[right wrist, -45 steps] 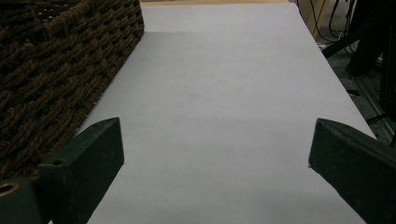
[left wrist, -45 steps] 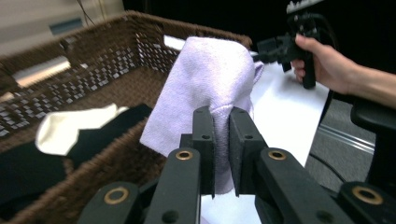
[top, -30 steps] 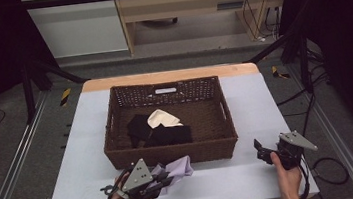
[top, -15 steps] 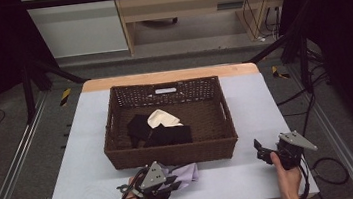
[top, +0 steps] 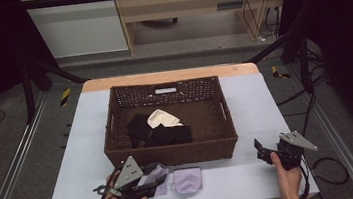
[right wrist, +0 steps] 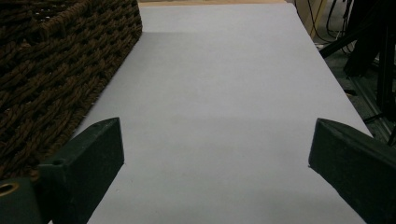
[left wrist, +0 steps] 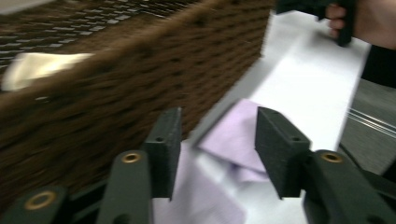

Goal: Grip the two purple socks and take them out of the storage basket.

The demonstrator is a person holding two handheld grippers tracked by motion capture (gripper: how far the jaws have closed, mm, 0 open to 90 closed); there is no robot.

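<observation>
A lilac cloth [top: 187, 180] lies folded on the white table just in front of the brown wicker basket [top: 171, 155]. My left gripper [top: 159, 180] hovers at the cloth's left end. Its jaws have just been opening and stand apart. In the left gripper view the lilac cloth [left wrist: 233, 140] lies under and beyond the left gripper [left wrist: 217, 126], and neither pad presses on it. The basket [left wrist: 116, 93] is close on its left. My right gripper [top: 259, 149] rests open at the table's right, and the right gripper [right wrist: 215, 140] has bare table between its jaws.
Inside the basket lie black cloths [top: 161, 134] and a cream cloth [top: 162, 118]. The basket's corner [right wrist: 56, 56] is near my right gripper's left jaw. My right hand [left wrist: 364, 21] shows far off in the left gripper view. The table's front edge is close to both hands.
My left gripper carried the lilac cloth a little to the right, opened and let it go, then drew back left. The cloth now lies on the table. The right gripper stayed still.
</observation>
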